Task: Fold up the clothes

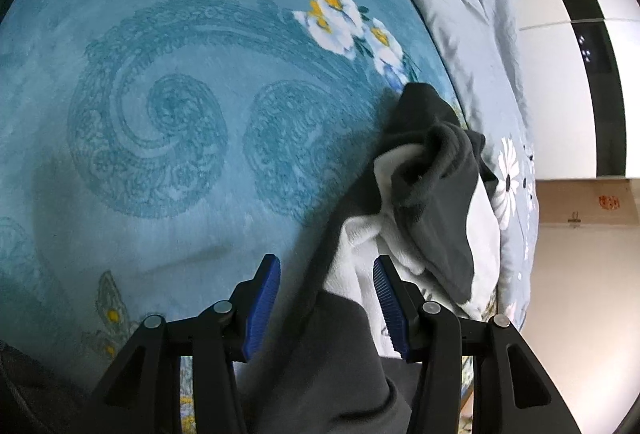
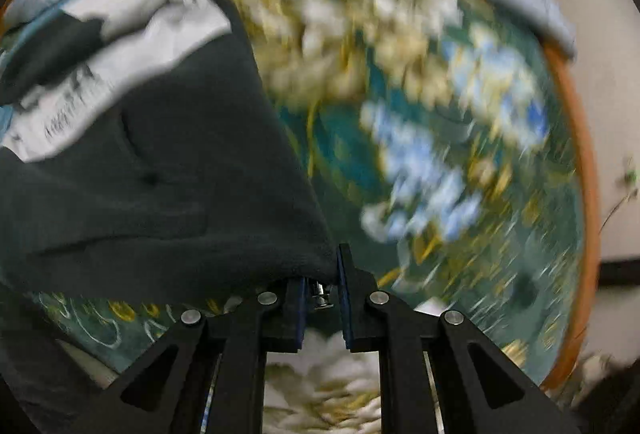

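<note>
Meanwhile the right tongs pinched the dark garment's edge above the teal blanket; the left tongs hung spread beside the garment, bare blanket beyond.

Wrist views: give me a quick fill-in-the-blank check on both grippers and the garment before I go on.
1. The left gripper has its jaws ____.
2. The right gripper is shut on the ____ fleece garment.
3. The garment's lining is ____ in colour.
4. The bedspread under the left gripper is mainly ____.

Missing words: open; dark grey; white; blue
</note>
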{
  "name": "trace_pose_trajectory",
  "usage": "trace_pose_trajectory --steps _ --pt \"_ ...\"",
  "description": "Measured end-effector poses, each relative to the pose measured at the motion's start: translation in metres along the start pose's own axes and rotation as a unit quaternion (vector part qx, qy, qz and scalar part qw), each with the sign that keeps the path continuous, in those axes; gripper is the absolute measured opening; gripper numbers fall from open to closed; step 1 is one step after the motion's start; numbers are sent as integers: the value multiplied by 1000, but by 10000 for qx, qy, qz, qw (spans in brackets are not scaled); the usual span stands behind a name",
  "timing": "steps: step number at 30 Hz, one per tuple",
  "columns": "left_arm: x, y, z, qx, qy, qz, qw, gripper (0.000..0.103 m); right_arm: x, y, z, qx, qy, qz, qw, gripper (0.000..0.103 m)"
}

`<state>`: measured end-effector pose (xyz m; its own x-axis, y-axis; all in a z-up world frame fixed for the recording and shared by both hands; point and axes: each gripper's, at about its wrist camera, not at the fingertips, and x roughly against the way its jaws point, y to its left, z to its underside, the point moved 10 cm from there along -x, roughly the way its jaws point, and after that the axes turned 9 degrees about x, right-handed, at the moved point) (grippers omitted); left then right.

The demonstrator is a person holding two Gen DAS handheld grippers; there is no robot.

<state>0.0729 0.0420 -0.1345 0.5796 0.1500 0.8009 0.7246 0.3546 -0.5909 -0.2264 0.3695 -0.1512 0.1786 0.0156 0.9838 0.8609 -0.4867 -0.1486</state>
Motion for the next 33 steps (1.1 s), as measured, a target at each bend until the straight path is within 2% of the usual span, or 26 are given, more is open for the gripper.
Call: trace_pose_trajectory --steps 4,7,8,11,13,15,21,24,28,33 --pt "9 -1 2 -39 -66 59 10000 53 5 11 0 250 -26 -124 9996 17" --pt "12 0 -1 99 -116 184 9997 53 30 6 -11 276 -94 -248 9993 31" --pt "12 0 -1 135 -132 217 9996 53 44 7 -18 386 -249 -241 9987 39" --pt "14 -5 -1 88 -224 300 9993 53 83 15 -39 707 -711 -237 9947 50" --pt "16 -12 1 -40 -305 339 9990 53 95 40 -59 891 -943 -454 9905 51" --pt "20 -14 3 -129 -339 321 9988 53 99 78 -81 1180 -1048 -864 9837 51" --pt "28 -5 6 -103 -353 193 9991 53 85 152 -123 1853 -1143 -1409 9658 51" --pt "31 -6 5 -185 -385 280 9987 53 78 182 -146 2103 -1193 -1642 9563 51" --pt "34 -19 4 -397 -453 589 9964 61 65 130 -208 1282 -1300 -1668 9689 58" --pt "19 -49 3 -855 -400 788 9924 71 38 76 -262 300 -1205 -2077 9703 62"
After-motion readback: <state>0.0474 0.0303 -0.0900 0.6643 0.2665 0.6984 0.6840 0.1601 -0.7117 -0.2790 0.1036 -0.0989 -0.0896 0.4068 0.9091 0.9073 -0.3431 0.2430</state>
